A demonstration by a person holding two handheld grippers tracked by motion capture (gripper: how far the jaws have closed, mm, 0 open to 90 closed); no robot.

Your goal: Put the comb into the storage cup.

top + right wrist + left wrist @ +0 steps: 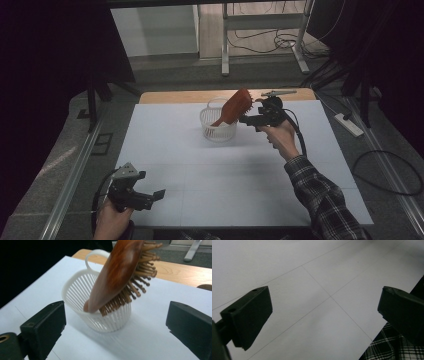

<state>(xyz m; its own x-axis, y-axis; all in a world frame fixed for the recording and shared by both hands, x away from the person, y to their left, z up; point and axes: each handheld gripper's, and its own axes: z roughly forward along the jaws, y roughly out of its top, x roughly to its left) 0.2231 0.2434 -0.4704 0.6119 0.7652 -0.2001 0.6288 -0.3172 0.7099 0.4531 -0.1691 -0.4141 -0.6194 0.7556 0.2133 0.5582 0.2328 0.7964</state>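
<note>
White table (225,185) spans the high view's centre; near its top stands a white slotted basket (218,125) holding a tilted wooden hairbrush (235,106), handle down. The right gripper view reveals its bristles and the right gripper (115,322), jaws released, short of the basket. At lower left, the left gripper (152,196) gapes empty.

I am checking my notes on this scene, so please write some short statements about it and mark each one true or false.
1. The brown wooden hairbrush leans in the white plastic slatted basket, handle down. True.
2. The right gripper clamps the hairbrush. False: its jaws stand open, apart from the hairbrush.
3. The left gripper is open over the white table surface. True.
4. The basket lies on its side. False: it stands upright.
</note>
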